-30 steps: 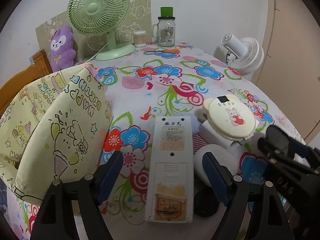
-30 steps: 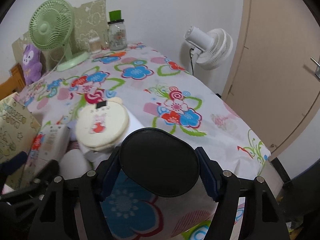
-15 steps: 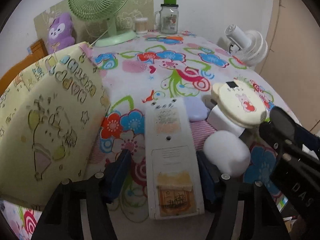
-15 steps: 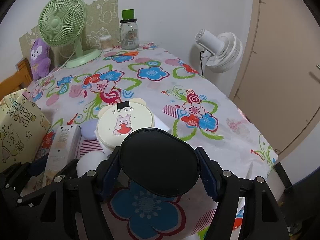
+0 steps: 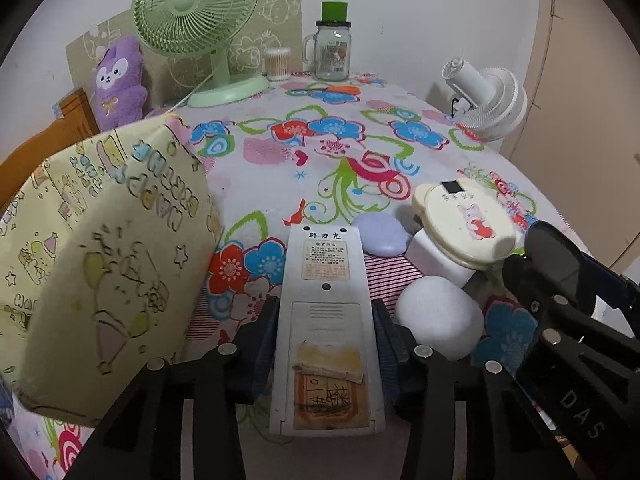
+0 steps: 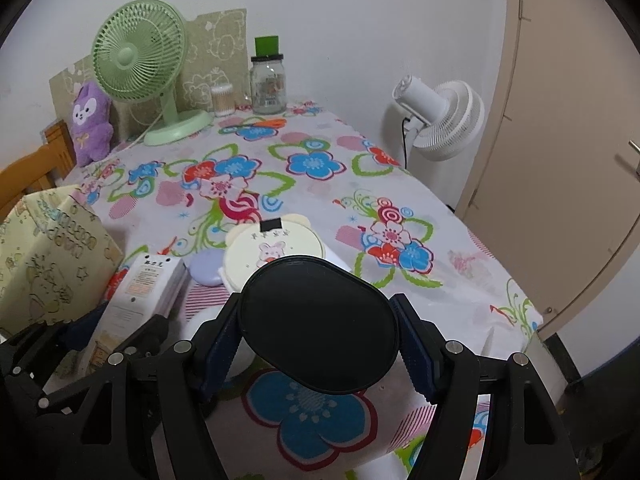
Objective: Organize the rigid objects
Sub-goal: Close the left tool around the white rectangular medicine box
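Left gripper (image 5: pixel 325 344): lower centre of the left wrist view; jaws closed in against both long edges of a long white plastic remote control (image 5: pixel 326 320), lying back-side up with a yellowed label near its bottom end.
Remote's long axis: straight up the frame, in line with the jaws, far end toward the frame centre; whether lifted off the surface or resting on it, cannot tell.
Right gripper (image 6: pixel 318 342): lower centre of the right wrist view; jaws clamped on the two sides of a flat black oval disc (image 6: pixel 320 324), held above the floral-print cloth surface (image 6: pixel 400 184).
Yellow gift-wrapped box (image 5: pixel 100 264): left of the frame, just beside the remote, standing tall; likely destination, as a guess only.
Remaining cluster: right of the remote in the left wrist view, a white rounded ball-like object (image 5: pixel 440 316), a lilac oval pebble-shaped piece (image 5: pixel 380 234) and a cream bear-shaped lid with a rabbit picture (image 5: pixel 464 220) resting on a white block.
Nearer hand: left for the box, right for the cluster.
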A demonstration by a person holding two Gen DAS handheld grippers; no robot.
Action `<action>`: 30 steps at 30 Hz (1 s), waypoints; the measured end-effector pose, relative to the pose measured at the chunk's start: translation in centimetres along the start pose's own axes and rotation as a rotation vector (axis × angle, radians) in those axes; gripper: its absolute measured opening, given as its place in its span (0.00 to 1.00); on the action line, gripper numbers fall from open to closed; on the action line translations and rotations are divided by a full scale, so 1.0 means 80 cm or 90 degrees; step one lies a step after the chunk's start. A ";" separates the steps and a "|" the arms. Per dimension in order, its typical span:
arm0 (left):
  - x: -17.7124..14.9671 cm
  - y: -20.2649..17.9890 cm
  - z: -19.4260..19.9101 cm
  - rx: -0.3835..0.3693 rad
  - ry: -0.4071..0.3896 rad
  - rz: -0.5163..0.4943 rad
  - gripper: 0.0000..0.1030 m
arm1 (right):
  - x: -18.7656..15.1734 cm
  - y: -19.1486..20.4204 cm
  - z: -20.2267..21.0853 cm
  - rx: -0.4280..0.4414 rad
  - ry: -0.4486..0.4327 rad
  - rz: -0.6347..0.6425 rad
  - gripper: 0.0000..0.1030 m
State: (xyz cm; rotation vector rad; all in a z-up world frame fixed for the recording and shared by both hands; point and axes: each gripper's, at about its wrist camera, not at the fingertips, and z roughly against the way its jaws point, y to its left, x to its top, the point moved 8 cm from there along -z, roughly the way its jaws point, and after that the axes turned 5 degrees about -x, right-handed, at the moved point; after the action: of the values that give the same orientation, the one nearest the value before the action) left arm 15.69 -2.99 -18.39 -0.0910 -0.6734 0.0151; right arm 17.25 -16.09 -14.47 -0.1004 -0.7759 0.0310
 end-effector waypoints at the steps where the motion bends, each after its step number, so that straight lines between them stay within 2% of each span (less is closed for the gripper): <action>1: 0.000 -0.002 0.004 -0.001 -0.004 -0.004 0.44 | 0.001 0.001 0.004 -0.001 -0.003 0.000 0.72; 20: 0.022 -0.010 0.067 -0.001 -0.063 -0.027 0.44 | 0.028 -0.003 0.072 -0.010 -0.057 -0.017 0.72; 30: 0.037 -0.012 0.100 -0.010 -0.086 -0.049 0.44 | 0.044 -0.001 0.099 -0.020 -0.067 -0.027 0.72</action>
State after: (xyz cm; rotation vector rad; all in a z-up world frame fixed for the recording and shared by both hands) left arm 12.98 -3.22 -10.25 -0.0802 -0.8122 -0.0579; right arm 14.18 -15.30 -6.40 -0.1123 -0.8839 -0.0157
